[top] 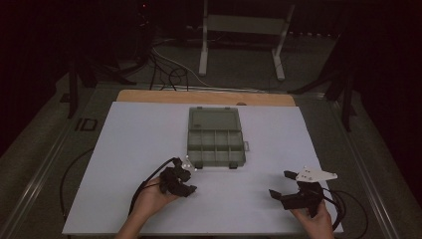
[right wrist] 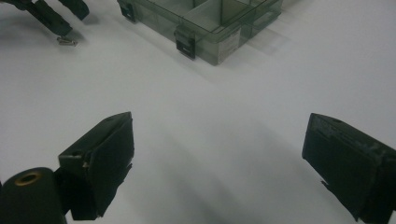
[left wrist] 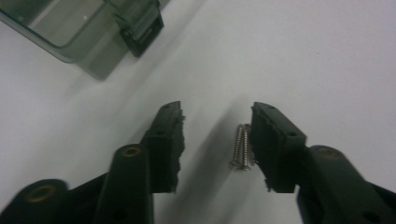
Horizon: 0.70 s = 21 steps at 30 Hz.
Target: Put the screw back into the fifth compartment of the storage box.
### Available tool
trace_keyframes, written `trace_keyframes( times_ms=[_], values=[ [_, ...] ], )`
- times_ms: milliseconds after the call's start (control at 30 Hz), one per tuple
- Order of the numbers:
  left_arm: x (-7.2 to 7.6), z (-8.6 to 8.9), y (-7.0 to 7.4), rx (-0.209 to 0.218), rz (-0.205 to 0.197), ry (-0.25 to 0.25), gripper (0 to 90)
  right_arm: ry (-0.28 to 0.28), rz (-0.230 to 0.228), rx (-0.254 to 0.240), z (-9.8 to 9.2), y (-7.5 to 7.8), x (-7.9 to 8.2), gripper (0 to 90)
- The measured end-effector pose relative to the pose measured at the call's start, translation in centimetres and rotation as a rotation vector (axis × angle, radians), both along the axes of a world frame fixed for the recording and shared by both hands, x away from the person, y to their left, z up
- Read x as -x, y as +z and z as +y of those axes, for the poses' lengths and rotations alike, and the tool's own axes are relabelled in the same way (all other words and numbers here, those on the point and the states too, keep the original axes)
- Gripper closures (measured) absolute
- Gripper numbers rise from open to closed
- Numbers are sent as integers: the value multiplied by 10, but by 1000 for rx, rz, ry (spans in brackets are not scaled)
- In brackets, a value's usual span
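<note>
Your left claw (left wrist: 215,135) sits low over the white counter (left wrist: 303,56), just in front of the near left corner of the box (top: 216,137). Between its jaws lie 2 screws (left wrist: 242,147), side by side and touching each other. Their long axis runs along the jaws: heads toward you, tips pointing away toward the jaw ends. They lie flat on the counter, right against the pad of the right-hand jaw in the left gripper view, with a clear gap to the other pad. So the jaws stand partly spread around the screws, and only 1 pad appears to touch them; no pinch shows.

In the right gripper view, the screws (right wrist: 67,41) show as a small bright sliver on the counter under the tip of your left claw (right wrist: 56,21).

The box is a smoky clear organiser lying open, its lid flat behind it. Its tray is split into 1 long compartment and rows of small ones; whether anything is in them I cannot tell. 2 dark latches sit on its near wall.

Your right claw (right wrist: 217,154) is spread wide with nothing between its jaws, held at the near right of the counter, well apart from the box.
</note>
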<state>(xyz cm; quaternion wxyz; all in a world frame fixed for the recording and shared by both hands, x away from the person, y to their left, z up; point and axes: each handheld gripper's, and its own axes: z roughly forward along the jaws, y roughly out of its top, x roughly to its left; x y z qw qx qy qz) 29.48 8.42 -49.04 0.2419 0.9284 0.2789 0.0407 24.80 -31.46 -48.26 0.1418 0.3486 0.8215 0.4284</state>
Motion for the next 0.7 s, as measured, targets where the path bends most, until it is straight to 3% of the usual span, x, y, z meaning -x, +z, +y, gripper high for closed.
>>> trace_keyframes(
  times_ms=[500,700],
  values=[
    [0,-1,-3,-5,36,-21,759,11,4,5,2,-1,0,89],
    [2,-3,-3,-15,34,-27,776,11,14,2,2,0,0,89]
  ],
)
